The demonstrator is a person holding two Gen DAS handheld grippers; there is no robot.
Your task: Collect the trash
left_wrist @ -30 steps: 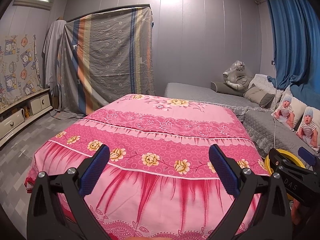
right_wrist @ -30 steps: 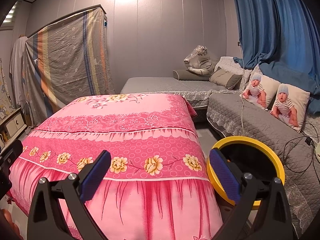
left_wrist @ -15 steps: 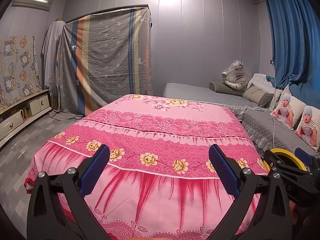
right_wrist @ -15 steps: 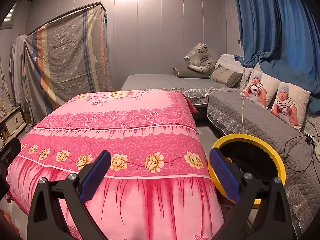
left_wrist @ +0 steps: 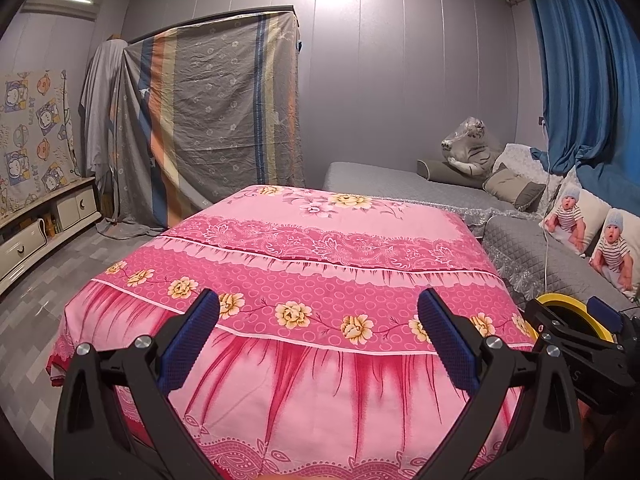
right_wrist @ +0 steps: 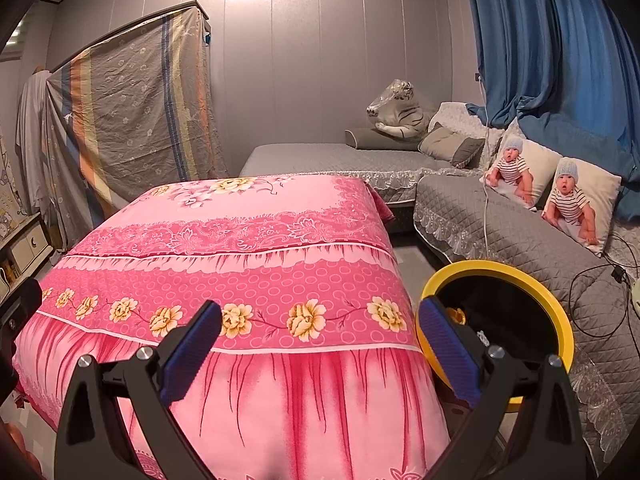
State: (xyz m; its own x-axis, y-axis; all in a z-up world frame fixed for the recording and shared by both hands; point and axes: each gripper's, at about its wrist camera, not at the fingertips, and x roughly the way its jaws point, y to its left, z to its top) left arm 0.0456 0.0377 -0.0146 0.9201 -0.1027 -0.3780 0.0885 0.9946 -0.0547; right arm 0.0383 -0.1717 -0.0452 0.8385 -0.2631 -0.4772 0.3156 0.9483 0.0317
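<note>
A yellow-rimmed black trash bin [right_wrist: 520,276] stands on the floor right of the pink flowered table [right_wrist: 248,248], with a small yellow and a pale item inside. Its rim also shows in the left wrist view [left_wrist: 560,302]. My left gripper [left_wrist: 318,336] is open and empty, facing the table's near edge [left_wrist: 320,264]. My right gripper [right_wrist: 320,344] is open and empty, over the table's right front corner, its right finger in front of the bin. No trash shows on the table top.
A grey quilted sofa [right_wrist: 500,232] with baby-print pillows [right_wrist: 576,200] runs along the right, with a cable [right_wrist: 600,280] lying on it. A striped sheet [left_wrist: 216,120] covers furniture at the back left. A low cabinet [left_wrist: 40,224] stands left.
Both grippers have drifted slightly back and up from the table; the view has shifted a little. Both stay open and empty.
</note>
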